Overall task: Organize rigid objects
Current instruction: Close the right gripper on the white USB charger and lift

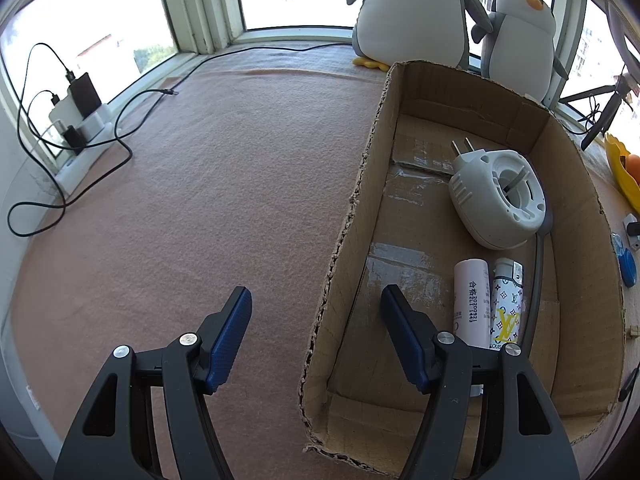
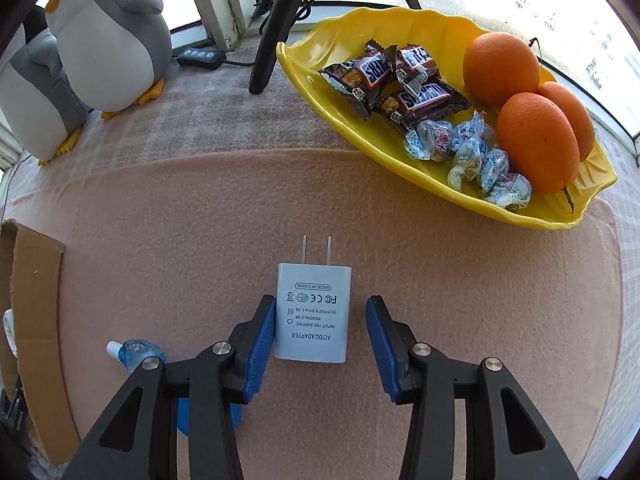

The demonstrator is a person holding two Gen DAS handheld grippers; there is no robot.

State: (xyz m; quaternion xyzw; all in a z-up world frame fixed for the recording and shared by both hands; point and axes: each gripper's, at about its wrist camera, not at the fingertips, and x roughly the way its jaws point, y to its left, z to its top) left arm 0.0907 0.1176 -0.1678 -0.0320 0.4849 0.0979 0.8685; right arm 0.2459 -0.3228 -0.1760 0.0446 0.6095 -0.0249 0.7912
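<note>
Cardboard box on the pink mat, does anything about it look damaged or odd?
Yes. The cardboard box has ragged, torn top edges, worst along its left wall, and old tape patches on its floor. Its contents look fine: a white plug-in device and two tubes lying side by side.

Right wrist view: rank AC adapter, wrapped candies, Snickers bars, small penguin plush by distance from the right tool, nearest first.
1. AC adapter: on the cloth between the fingers of the right tool, its left side at the left pad.
2. Wrapped candies: near end of the yellow dish, up right.
3. Snickers bars: farther back in the dish.
4. Small penguin plush: far left, by the window; roughly level with the bars, too close to call.
</note>
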